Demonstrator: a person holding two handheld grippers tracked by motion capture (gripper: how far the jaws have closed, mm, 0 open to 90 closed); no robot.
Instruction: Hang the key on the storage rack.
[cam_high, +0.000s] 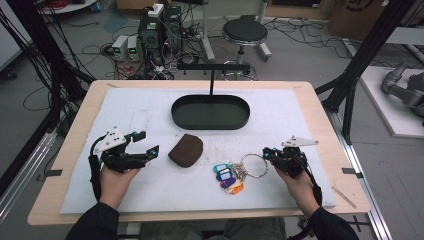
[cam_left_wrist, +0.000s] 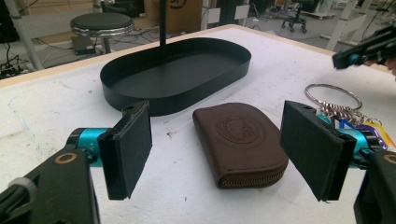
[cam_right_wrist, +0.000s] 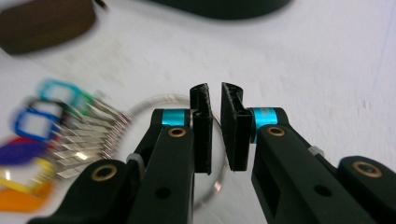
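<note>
A brown zip wallet lies on the white mat in front of a black oval tray. My left gripper stands wide open just left of the wallet, nothing between its pads. To the right lies a metal key ring with several coloured tags. My right gripper sits low at the ring's right side. Its pads stand a narrow gap apart, the ring's wire running between them without being pinched.
A black T-shaped post rises behind the tray. The white mat covers most of the wooden table. Beyond the far edge stand a stool and cabled equipment on the floor.
</note>
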